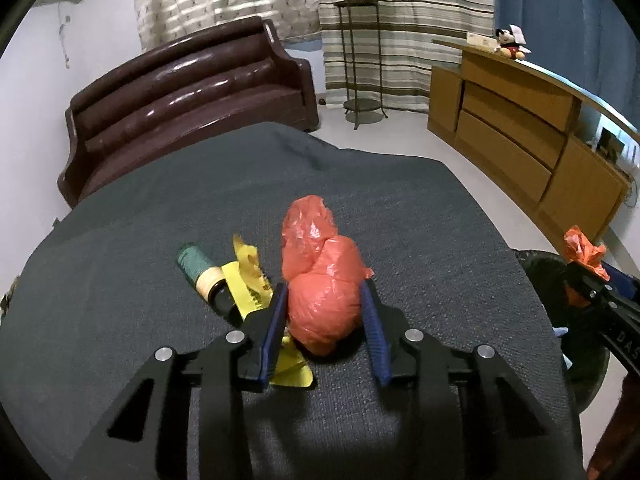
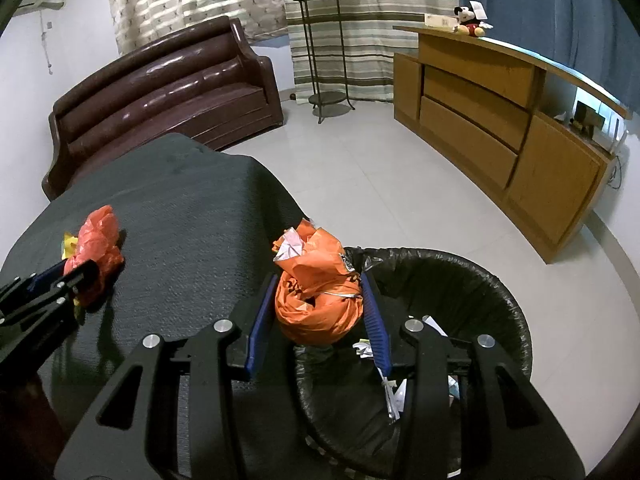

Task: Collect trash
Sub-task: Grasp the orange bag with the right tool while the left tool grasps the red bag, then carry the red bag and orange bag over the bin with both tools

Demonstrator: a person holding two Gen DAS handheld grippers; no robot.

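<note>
A crumpled red plastic bag (image 1: 316, 248) lies on the dark grey cloth of the table (image 1: 200, 200). My left gripper (image 1: 324, 286) is shut on its near end, both blue pads pressing its sides. From the right wrist view the same bag (image 2: 98, 236) shows in the left gripper (image 2: 76, 276). My right gripper (image 2: 319, 277) is shut on a stuffed orange bag (image 2: 316, 304), held over the near rim of a black-lined trash bin (image 2: 500, 292) with paper scraps inside. A yellow wrapper (image 1: 244, 276) and a green-and-cream tube (image 1: 196, 268) lie just left of the red bag.
The bin (image 1: 540, 264) stands off the table's right edge. Behind the table is a brown leather sofa (image 1: 192, 92). A metal plant stand (image 1: 360, 60) and a long wooden cabinet (image 1: 520, 120) line the far and right sides, with pale tiled floor (image 2: 360, 160) between.
</note>
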